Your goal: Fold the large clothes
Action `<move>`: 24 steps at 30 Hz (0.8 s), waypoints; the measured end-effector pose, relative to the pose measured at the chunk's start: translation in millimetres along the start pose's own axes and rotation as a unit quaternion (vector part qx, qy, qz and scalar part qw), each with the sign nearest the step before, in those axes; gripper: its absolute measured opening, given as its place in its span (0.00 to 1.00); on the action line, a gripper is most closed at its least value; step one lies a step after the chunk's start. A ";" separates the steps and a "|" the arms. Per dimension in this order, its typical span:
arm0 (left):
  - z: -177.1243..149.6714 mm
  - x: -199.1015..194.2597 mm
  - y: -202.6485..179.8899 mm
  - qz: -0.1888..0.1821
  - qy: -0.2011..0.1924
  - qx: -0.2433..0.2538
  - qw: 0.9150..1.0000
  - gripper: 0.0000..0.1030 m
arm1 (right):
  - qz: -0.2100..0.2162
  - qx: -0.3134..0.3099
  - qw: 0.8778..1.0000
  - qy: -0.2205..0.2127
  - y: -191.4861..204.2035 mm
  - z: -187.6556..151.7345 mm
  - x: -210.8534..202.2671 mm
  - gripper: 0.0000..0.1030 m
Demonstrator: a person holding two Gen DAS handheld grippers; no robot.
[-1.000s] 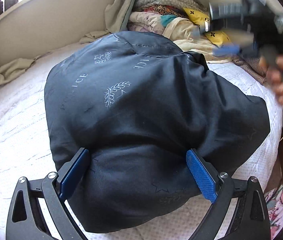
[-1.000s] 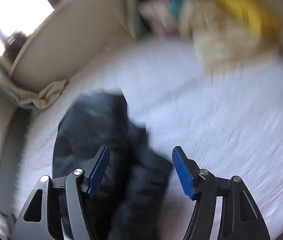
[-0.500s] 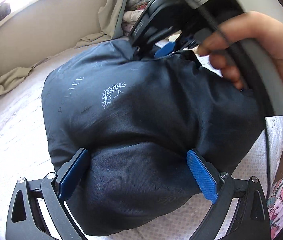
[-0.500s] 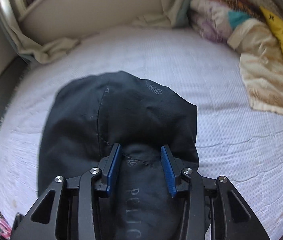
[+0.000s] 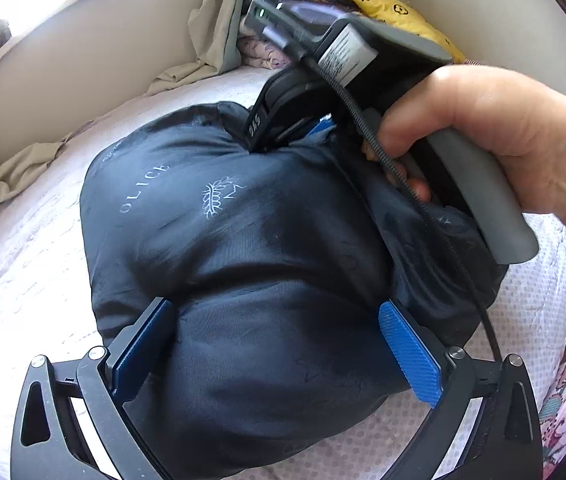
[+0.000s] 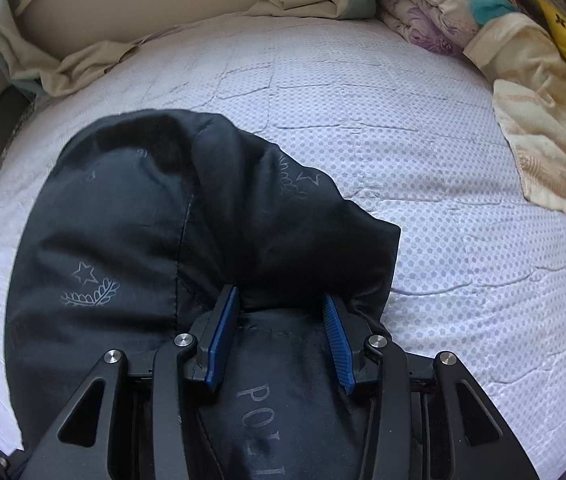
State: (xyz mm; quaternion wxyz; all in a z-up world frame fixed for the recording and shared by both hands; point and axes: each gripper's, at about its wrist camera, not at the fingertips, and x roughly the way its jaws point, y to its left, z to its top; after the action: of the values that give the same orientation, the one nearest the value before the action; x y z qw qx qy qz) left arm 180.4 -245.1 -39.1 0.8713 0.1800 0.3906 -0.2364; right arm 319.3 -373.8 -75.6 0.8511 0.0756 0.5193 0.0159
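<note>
**Two grippers on one jacket: far-end fold about to start**

Two ends of the dark jacket (image 5: pixel 267 248) are covered, and it lies bunched in a rounded heap on the bed (image 6: pixel 403 120).

Your left gripper (image 5: pixel 273 320) sits at the heap's 6 o'clock end. Its jaws are spread as wide as they go and have just been opening. The padded bulk swells up between the pads, which flank the cloth without clamping it, so it is loose there.

In the left wrist view, your right gripper (image 6: pixel 279 300) comes down at 12 o'clock, on the end of the heap farthest from the left one, with your hand (image 5: pixel 503 128) at 2 o'clock. Its jaws have just been closing in, then easing a touch, and they now pinch a raised ridge of the jacket between the pads. From its own camera, the rest of the jacket runs away towards 11 o'clock.

By my reading, you are at the grasp that begins a fold. The next move calls for:
- a firm bite on that ridge, since this slick, puffy cloth may slip
- a lift high enough to clear the bulk
- a carry across towards the left gripper, which should either clamp or pull clear first
</note>
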 end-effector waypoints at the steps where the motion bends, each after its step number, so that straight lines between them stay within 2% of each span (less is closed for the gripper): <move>1: 1.1 0.1 -0.3 0.000 0.005 0.000 1.000 1.00 | 0.007 0.005 1.000 -0.005 -2.1 0.1 -4.2 0.41; 2: 2.3 0.6 1.2 -0.001 0.008 -0.001 1.000 1.00 | 0.013 0.011 1.000 -0.008 -4.9 1.1 -9.3 0.42; 4: 5.2 1.4 3.7 -0.004 0.015 -0.004 1.000 1.00 | 0.018 0.029 0.999 -0.016 -10.1 3.3 -27.1 0.50; 7: 7.1 2.2 4.5 -0.004 0.018 -0.009 1.000 1.00 | 0.022 0.027 0.998 -0.044 -9.7 0.0 -64.7 0.59; 11: 8.5 3.6 5.6 0.000 0.019 -0.011 1.000 1.00 | 0.008 -0.020 0.997 -0.077 0.2 -22.7 -119.9 0.60; 15: 9.6 2.9 6.1 -0.001 0.021 -0.015 1.000 1.00 | 0.030 -0.034 0.996 -0.083 2.7 -49.7 -150.1 0.61; 19: 11.8 5.4 10.9 0.000 0.021 -0.016 1.000 1.00 | 0.033 -0.060 0.996 -0.062 11.3 -74.2 -148.1 0.63; 23: 12.4 6.3 11.9 0.001 0.023 -0.015 1.000 1.00 | -0.039 -0.066 0.997 -0.022 11.6 -96.5 -119.4 0.63; 24: 12.4 6.3 11.5 0.003 0.024 -0.012 1.000 1.00 | -0.043 -0.062 0.997 -0.011 9.5 -97.8 -111.0 0.63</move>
State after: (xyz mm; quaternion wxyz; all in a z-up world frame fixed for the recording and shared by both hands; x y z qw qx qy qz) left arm 197.8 -243.5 -34.7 0.8646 0.1757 0.4135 -0.2250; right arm 182.0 -365.2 -20.4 0.8595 0.0005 0.5110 0.0110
